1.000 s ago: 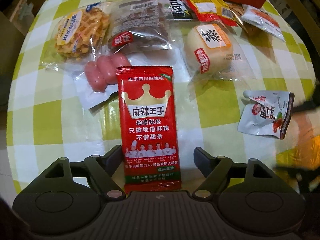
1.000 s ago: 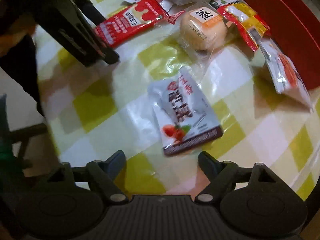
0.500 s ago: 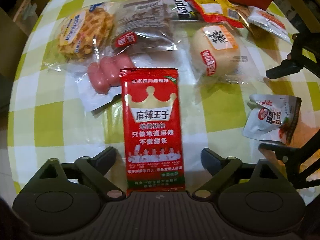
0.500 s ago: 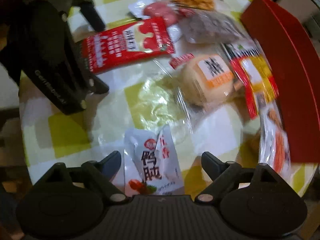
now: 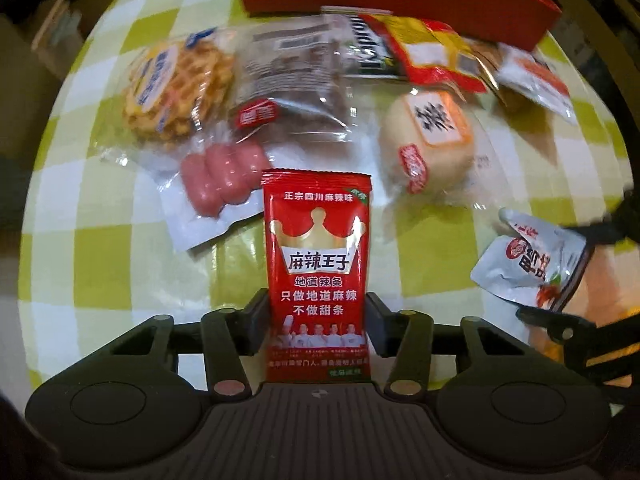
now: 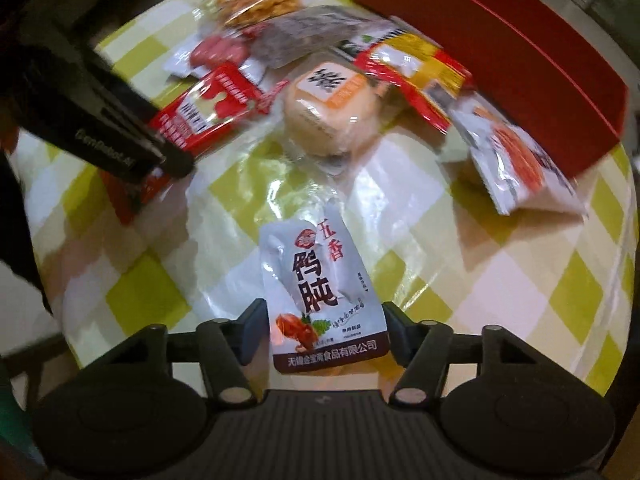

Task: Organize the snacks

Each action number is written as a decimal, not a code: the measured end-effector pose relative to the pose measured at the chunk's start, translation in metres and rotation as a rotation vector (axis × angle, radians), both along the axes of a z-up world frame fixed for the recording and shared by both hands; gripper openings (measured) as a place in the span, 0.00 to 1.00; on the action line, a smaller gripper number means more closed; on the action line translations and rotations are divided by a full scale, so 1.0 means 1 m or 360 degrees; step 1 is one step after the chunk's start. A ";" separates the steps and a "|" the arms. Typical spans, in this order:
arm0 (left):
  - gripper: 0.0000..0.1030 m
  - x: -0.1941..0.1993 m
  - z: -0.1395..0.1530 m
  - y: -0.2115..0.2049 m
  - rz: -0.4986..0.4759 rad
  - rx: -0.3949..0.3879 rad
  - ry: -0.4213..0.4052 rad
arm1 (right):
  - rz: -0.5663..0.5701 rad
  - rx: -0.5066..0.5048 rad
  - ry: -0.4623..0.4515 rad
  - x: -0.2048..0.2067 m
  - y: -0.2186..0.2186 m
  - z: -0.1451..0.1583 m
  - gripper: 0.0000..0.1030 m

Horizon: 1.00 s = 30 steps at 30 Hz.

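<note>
A red spicy-strip packet (image 5: 318, 240) with a gold crown lies lengthwise between the fingers of my left gripper (image 5: 316, 312). The jaws are closing and both pads touch the packet's long edges. In the right wrist view a white duck-gizzard pouch (image 6: 316, 276) sits between the fingers of my right gripper (image 6: 324, 320). Those jaws are closing too; the pads press its sides and the pouch's far end is crumpled. The same pouch (image 5: 532, 264) shows at the right of the left wrist view, held by dark fingers (image 5: 552, 318). My left gripper reaches in from the left over the red packet (image 6: 208, 108).
On the green-checked tablecloth (image 5: 100, 260) lie a noodle snack (image 5: 176, 88), pink sausages (image 5: 220, 180), a dark wrapped snack (image 5: 296, 80), a round bun (image 5: 428, 140), a red-yellow bag (image 5: 432, 56) and a white-orange pack (image 6: 520, 160). A red box (image 6: 500, 48) stands behind them.
Both grippers' jaws have come in from wide apart onto their packets. The right gripper moved over the white pouch, which now lies between its fingers.
</note>
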State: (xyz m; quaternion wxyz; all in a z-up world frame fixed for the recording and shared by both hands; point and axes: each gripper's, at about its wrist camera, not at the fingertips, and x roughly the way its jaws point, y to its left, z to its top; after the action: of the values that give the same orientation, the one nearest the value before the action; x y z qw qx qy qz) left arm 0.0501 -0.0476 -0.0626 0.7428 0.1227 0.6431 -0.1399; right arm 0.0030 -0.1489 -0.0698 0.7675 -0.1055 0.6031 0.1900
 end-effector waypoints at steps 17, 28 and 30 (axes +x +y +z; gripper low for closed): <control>0.52 -0.019 0.033 0.005 -0.0079 -0.0109 -0.0058 | -0.0407 0.0264 -0.0114 -0.020 -0.037 0.043 0.62; 0.52 -0.017 0.052 -0.021 -0.0150 -0.0163 -0.0190 | -0.0576 0.0413 -0.0271 -0.008 -0.047 0.068 0.62; 0.52 -0.014 0.055 -0.024 -0.0154 -0.0164 -0.0220 | -0.0591 0.0424 -0.0294 -0.002 -0.049 0.070 0.62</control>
State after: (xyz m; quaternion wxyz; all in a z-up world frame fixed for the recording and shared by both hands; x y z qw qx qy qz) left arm 0.0360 -0.0719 -0.0074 0.7831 0.1245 0.5757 -0.1997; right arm 0.0013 -0.1977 -0.0002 0.8482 0.0925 0.5091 0.1130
